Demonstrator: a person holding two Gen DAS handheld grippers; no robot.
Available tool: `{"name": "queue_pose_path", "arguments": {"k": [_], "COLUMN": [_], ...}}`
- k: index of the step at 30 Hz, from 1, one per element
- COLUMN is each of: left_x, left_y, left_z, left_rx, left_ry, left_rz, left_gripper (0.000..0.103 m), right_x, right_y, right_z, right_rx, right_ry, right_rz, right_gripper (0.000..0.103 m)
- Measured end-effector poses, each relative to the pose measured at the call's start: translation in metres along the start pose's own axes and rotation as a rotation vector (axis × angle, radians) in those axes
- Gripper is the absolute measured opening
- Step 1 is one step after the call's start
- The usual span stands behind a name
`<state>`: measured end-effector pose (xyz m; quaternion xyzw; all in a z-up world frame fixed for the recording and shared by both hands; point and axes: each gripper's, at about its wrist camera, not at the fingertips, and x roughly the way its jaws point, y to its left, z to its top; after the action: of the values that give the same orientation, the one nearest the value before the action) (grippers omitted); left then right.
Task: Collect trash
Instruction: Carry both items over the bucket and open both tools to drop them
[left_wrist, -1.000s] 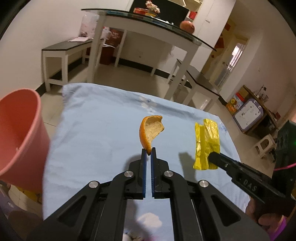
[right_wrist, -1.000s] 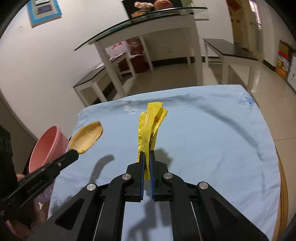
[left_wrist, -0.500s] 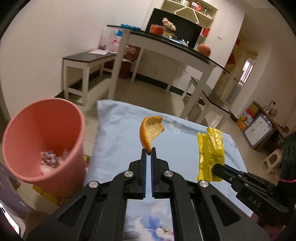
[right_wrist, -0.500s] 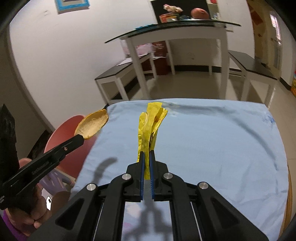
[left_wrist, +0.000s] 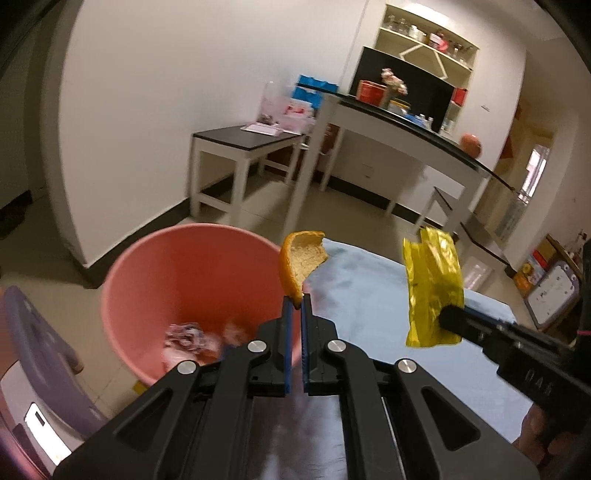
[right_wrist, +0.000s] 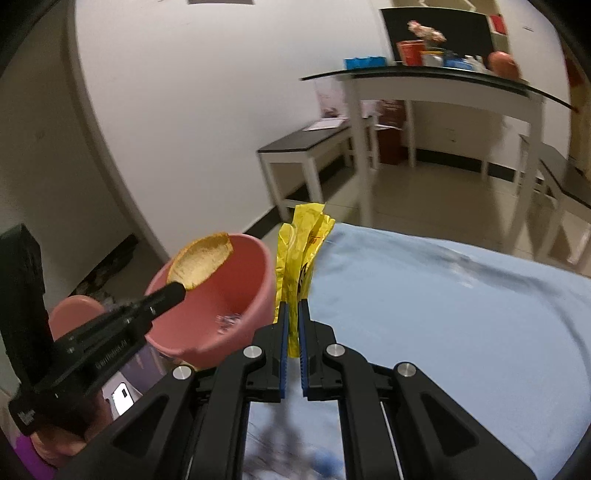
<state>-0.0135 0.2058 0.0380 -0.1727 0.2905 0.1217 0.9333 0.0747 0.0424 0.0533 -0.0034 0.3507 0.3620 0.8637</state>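
My left gripper (left_wrist: 295, 304) is shut on an orange peel (left_wrist: 300, 262) and holds it in the air at the right rim of the pink bin (left_wrist: 184, 280). The bin holds crumpled trash (left_wrist: 186, 336). My right gripper (right_wrist: 291, 314) is shut on a yellow wrapper (right_wrist: 301, 258) and holds it upright over the left edge of the blue-clothed table (right_wrist: 443, 295), just right of the bin (right_wrist: 225, 302). The right wrist view shows the left gripper (right_wrist: 173, 293) with the peel (right_wrist: 201, 260) over the bin. The left wrist view shows the right gripper (left_wrist: 448, 319) with the wrapper (left_wrist: 432, 288).
A purple stool (left_wrist: 33, 354) stands left of the bin. A white bench (left_wrist: 243, 147) and a glass-topped desk (left_wrist: 406, 122) stand behind, by the wall. A second bench (right_wrist: 554, 177) is at the right.
Both grippers have moved left from over the table toward the pink bin, each still holding its piece. The bin now fills the near left of both views.
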Motion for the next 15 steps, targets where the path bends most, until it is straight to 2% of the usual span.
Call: {"name": "queue_pose_path", "arguments": {"k": [6, 15], "left_x": [-0.004, 0.004], "left_y": [0.038, 0.066], "left_z": [-0.001, -0.010], "left_rx": [-0.033, -0.064], "left_ry": [0.003, 0.044], "left_rz": [0.048, 0.075], "left_gripper": [0.003, 0.003], "right_x": [0.026, 0.068], "right_y": [0.035, 0.063], "right_z": [0.011, 0.009], "right_rx": [-0.037, -0.069], "right_ry": [0.026, 0.091], "right_rz": [0.041, 0.069], "right_gripper": [0.004, 0.004]}}
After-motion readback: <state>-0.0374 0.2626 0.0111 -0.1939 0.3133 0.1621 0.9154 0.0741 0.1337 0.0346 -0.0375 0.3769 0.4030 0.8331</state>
